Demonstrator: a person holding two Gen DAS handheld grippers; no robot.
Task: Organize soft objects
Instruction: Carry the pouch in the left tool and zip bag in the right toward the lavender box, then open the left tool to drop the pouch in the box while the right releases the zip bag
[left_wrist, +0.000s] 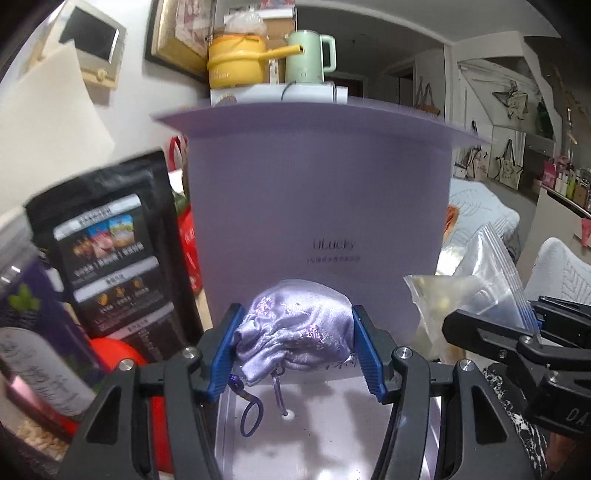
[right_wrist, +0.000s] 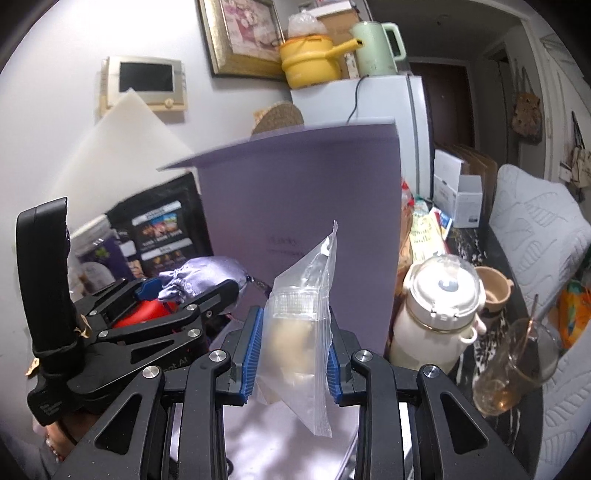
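Observation:
My left gripper (left_wrist: 295, 341) is shut on a shiny lilac drawstring pouch (left_wrist: 295, 325), held above the open purple box (left_wrist: 317, 417); its cords hang down into the box. The box's raised lid (left_wrist: 317, 192) stands upright just behind. My right gripper (right_wrist: 293, 345) is shut on a clear zip bag (right_wrist: 299, 332) with a pale soft object inside, also over the box. The left gripper and pouch (right_wrist: 203, 277) show at the left of the right wrist view; the right gripper and bag (left_wrist: 480, 295) show at the right of the left wrist view.
A black snack pouch (left_wrist: 110, 251), a purple-labelled jar (left_wrist: 33, 332) and a red object (left_wrist: 118, 354) stand to the left. A white lidded bottle (right_wrist: 439, 310), a beige cup (right_wrist: 495, 291) and a glass with a spoon (right_wrist: 517, 369) stand right. A fridge (right_wrist: 388, 107) is behind.

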